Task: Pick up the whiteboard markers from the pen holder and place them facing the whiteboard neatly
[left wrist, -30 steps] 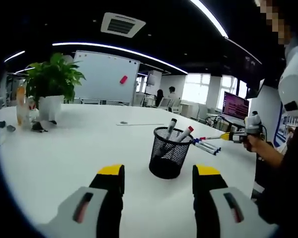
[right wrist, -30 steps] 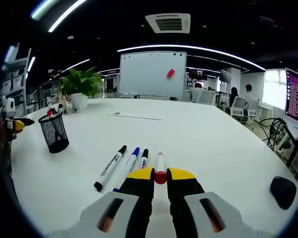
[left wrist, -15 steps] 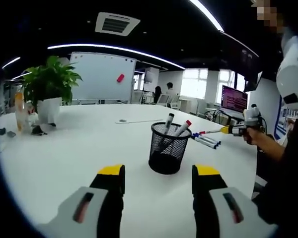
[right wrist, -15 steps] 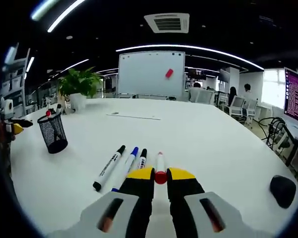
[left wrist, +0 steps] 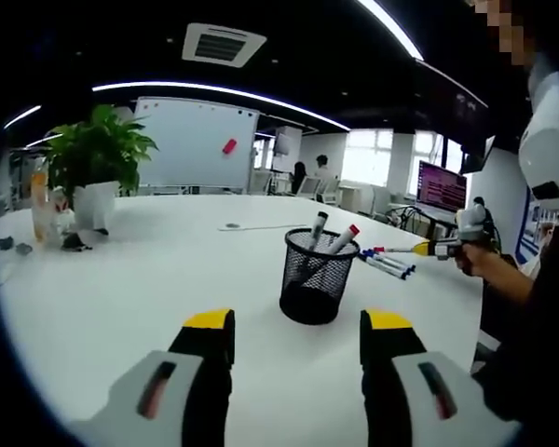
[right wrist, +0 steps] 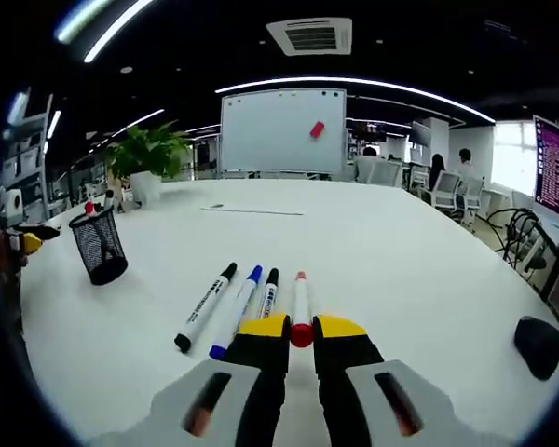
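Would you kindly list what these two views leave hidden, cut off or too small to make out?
- Left gripper view: the black mesh pen holder hides the lower barrels of the markers standing in it.
- Right gripper view: the right gripper covers the tail of the red-capped marker; label print on the three laid markers is too small.
- Right gripper view: the dark rounded object is too distorted to identify.

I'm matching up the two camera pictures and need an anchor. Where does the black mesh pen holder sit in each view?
Left gripper view: the pen holder stands at centre, just beyond the open left tongs, two markers inside.
Right gripper view: the pen holder stands at far left on the table.
Shared landmark: the whiteboard with its red eraser, behind the table.
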